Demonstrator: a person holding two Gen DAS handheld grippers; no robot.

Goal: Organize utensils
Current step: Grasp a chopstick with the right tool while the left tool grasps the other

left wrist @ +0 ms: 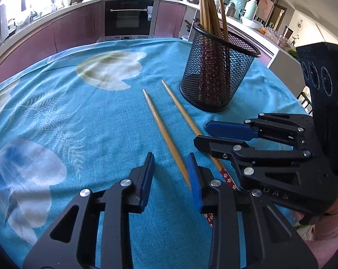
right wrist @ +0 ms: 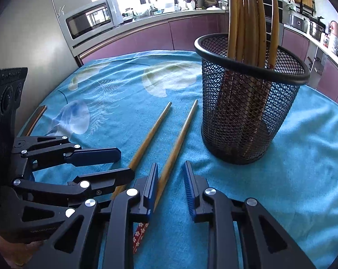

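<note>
Two wooden chopsticks lie side by side on the blue flowered cloth [left wrist: 79, 123], beside a black mesh cup [left wrist: 213, 78] [right wrist: 247, 116] that holds several upright chopsticks [left wrist: 208, 6] [right wrist: 247, 22]. My left gripper [left wrist: 170, 157] [right wrist: 126, 162] is open around the left chopstick [left wrist: 160, 127] [right wrist: 148, 136], which runs close to its right pad. My right gripper [right wrist: 171, 163] [left wrist: 202, 133] is open around the right chopstick [right wrist: 182, 132] [left wrist: 180, 107], whose red flowered handle end shows under the fingers. That stick lies against the left pad, with a gap to the other pad.
The mesh cup stands just past the chopstick tips, to the right. Both grippers sit close side by side. Kitchen cabinets, an oven [left wrist: 129, 18] and a microwave [right wrist: 90, 20] ring the table. A wooden chair back [right wrist: 37, 116] shows at the table's left edge.
</note>
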